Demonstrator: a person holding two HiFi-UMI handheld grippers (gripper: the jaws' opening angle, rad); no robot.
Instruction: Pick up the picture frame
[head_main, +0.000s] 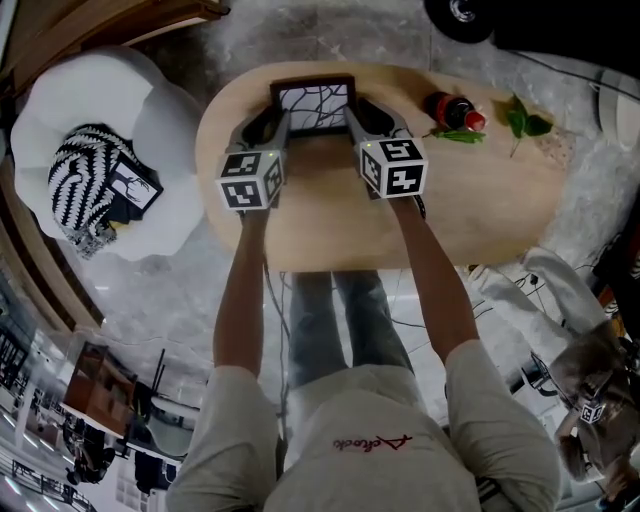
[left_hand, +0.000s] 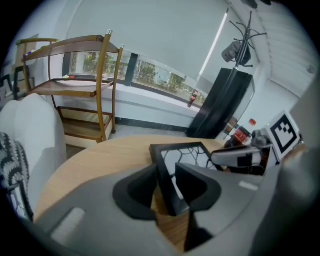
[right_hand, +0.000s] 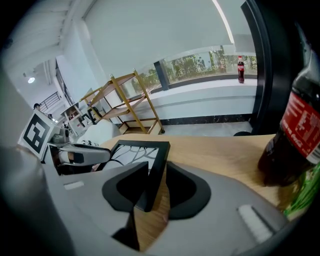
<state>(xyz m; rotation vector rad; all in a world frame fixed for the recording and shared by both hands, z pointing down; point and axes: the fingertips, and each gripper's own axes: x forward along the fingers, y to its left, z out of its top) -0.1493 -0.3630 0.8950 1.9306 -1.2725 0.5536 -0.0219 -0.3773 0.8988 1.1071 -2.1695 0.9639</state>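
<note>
A black picture frame with a white branch-pattern picture lies near the far edge of the oval wooden table. My left gripper straddles the frame's left rail. In the left gripper view the frame runs between the jaws of that gripper, with bare wood showing beside the rail. My right gripper straddles the right rail. In the right gripper view the frame passes between the jaws of the right gripper, again with a gap. Both grippers stand open around the frame.
A dark cola bottle with a red label lies right of the frame, close to my right gripper, with green leaves beyond it. A white armchair with a striped cushion stands left of the table. A wooden shelf stands behind.
</note>
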